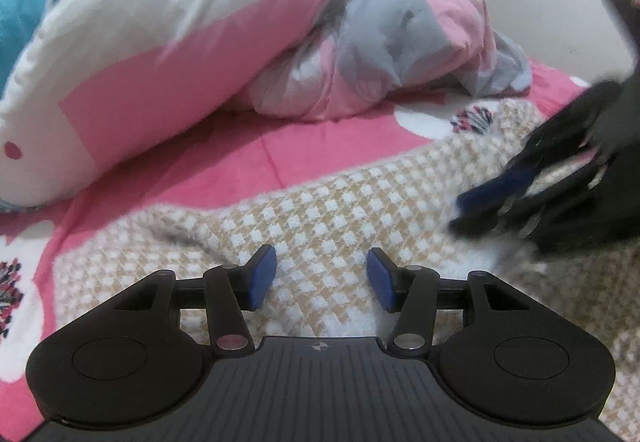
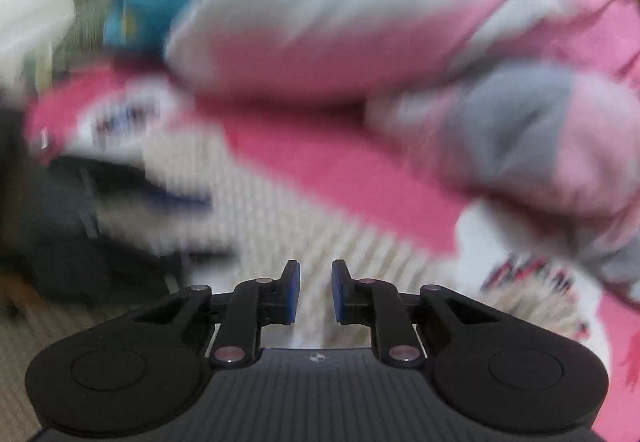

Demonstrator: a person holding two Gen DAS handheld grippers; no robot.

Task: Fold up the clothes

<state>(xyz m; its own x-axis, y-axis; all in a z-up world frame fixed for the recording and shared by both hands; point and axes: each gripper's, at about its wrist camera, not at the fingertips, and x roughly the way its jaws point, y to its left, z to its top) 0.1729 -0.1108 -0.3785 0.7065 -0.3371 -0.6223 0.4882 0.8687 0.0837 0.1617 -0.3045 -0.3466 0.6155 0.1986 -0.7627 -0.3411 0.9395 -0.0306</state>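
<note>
A beige-and-white checked knit garment (image 1: pixel 320 210) lies spread on a bed covered by a pink sheet (image 1: pixel 224 158) with white patches and small dark floral prints. The left gripper (image 1: pixel 322 278) hovers low over the knit with its blue pads (image 1: pixel 262 278) held wide apart, nothing between them. At the right edge of the left wrist view, the right gripper (image 1: pixel 560 186) reaches in over the garment's far side, blurred, so its grip cannot be read from there. The right wrist view is heavily smeared, yet its own gripper (image 2: pixel 316 292) shows a narrow gap between the pads, and no cloth is seen between them; the knit (image 2: pixel 272 210) lies just ahead. The left gripper appears there as a dark blur (image 2: pixel 80 218) at the left. Behind the garment, a bulky pink, white and grey quilt (image 1: pixel 208 42) is heaped on the bed, with a blue cushion (image 1: pixel 20 2) beyond it.
</note>
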